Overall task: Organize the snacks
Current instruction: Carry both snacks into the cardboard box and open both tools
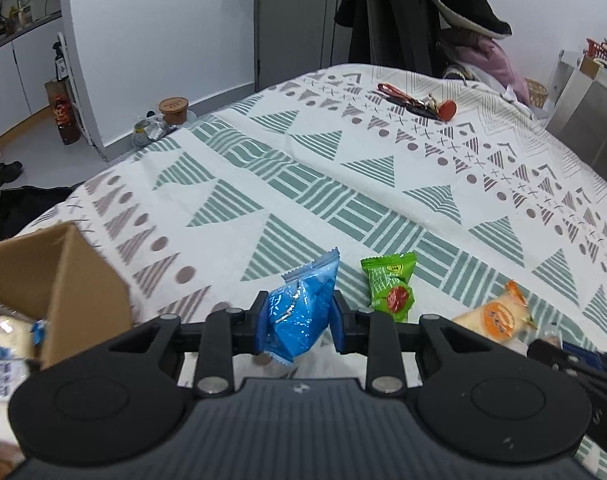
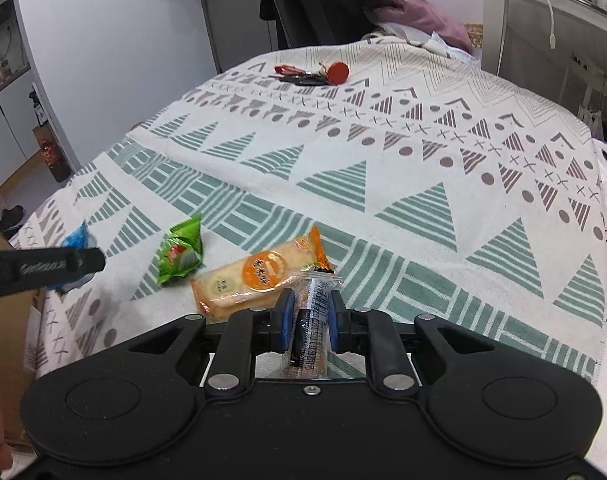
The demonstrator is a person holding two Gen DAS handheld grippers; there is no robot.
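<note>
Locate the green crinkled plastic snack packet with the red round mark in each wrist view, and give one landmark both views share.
Left wrist view: the green crinkled plastic snack packet lies on the patterned cloth at lower centre, just right of the blue packet in the left gripper.
Right wrist view: it lies at lower left, left of the orange-labelled cracker packet.
Shared landmark: the red keyring bundle at the cloth's far end.

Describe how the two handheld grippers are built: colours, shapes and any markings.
Both look alike. The left gripper has blue fingers on black linkage bars with silver pivot pins, two round black discs either side, and a ribbed dark grey body bearing a small pale logo. The right gripper shows the same blue fingers, black bars and discs, with a silver screw at centre. Pale lettering runs along the left gripper's black side, illegible.
</note>
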